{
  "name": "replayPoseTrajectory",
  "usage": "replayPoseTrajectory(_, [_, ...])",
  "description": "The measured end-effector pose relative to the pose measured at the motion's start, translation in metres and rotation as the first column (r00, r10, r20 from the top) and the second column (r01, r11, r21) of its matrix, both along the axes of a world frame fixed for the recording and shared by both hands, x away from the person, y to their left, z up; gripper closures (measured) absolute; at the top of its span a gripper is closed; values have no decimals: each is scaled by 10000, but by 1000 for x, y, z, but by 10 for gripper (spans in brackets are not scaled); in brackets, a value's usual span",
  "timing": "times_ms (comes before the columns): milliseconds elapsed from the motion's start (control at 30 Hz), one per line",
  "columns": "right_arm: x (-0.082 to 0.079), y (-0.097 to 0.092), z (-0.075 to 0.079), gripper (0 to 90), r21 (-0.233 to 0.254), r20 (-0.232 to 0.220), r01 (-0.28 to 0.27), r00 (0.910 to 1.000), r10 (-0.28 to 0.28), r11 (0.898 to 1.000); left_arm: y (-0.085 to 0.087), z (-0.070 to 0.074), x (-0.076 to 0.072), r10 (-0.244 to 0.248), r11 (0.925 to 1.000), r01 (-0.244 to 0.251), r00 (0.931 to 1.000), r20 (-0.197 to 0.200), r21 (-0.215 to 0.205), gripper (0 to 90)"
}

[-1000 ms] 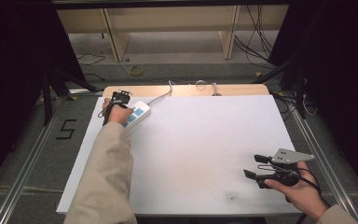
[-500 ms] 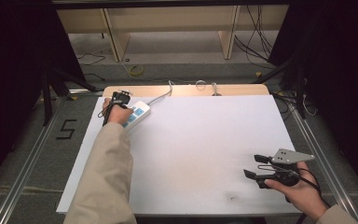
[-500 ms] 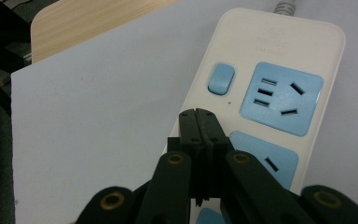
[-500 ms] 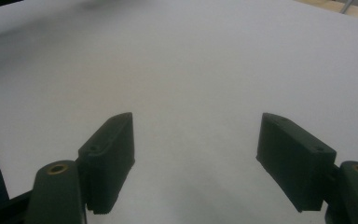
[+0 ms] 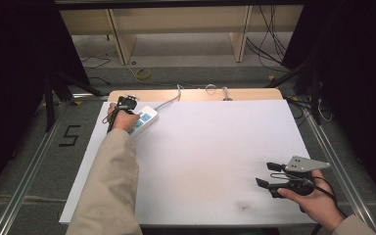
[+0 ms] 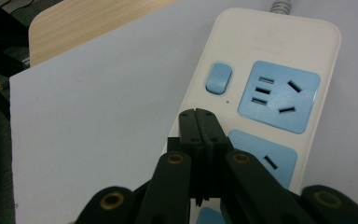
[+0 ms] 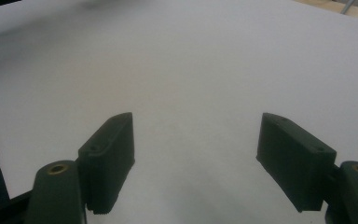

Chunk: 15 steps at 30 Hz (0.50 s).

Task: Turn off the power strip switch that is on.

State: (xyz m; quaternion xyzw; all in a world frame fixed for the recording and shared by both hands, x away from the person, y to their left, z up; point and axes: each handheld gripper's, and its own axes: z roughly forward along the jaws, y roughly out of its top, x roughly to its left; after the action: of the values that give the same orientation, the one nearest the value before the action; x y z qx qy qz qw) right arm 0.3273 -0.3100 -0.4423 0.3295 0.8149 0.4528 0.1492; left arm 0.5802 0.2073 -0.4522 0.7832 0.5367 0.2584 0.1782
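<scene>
The left tongs [image 6: 199,122], clenched on nothing, hover over the power strip [image 6: 261,98] just short of its blue switch [image 6: 218,78], seemingly next to press, while the right tongs [image 7: 198,158] rest released on the bench [image 5: 210,147].

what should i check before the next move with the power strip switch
1. Left hand-held gripper shut, tips together over the power strip: ok.
2. Tips lined up with the blue switch: not ok, they sit short of it in the left gripper view.
3. Tips touching the strip: cannot tell.
4. Right hand-held gripper open, nothing between its jaws, above the bare white table: ok.
5. Right hand-held gripper well away from the strip, at the near right of the table in the high view: ok.
6. Strip's cable clear of the left hand: ok.
</scene>
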Motion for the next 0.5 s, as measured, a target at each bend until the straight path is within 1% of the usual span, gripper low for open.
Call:
replayPoseTrajectory(67, [0, 0, 0, 278, -16, 6, 10, 10000, -10, 10000, 0, 1, 0, -22, 10000, 22, 10000, 90, -11, 899])
replayPoseTrajectory(100, [0, 0, 0, 278, -17, 12, 11, 10000, -11, 10000, -1, 3, 0, 14, 9998, -11, 9999, 165, -198, 899])
replayPoseTrajectory(133, [0, 0, 0, 278, -10, 16, 13, 10000, -13, 10000, -1, 3, 0, -61, 9997, 63, 9999, 102, -232, 899])
replayPoseTrajectory(200, [0, 0, 0, 278, 0, 23, 13, 10000, -13, 10000, 0, 2, -2, -15, 9996, 18, 9999, 117, -293, 899])
replayPoseTrajectory(333, [0, 0, 0, 278, 23, 30, 22, 10000, -22, 10000, 1, 4, -3, 34, 9998, -30, 9998, 181, -199, 898])
replayPoseTrajectory(500, [0, 0, 0, 278, 14, 31, 24, 10000, -24, 10000, 3, 8, -5, 77, 9996, -67, 9994, 352, -286, 897])
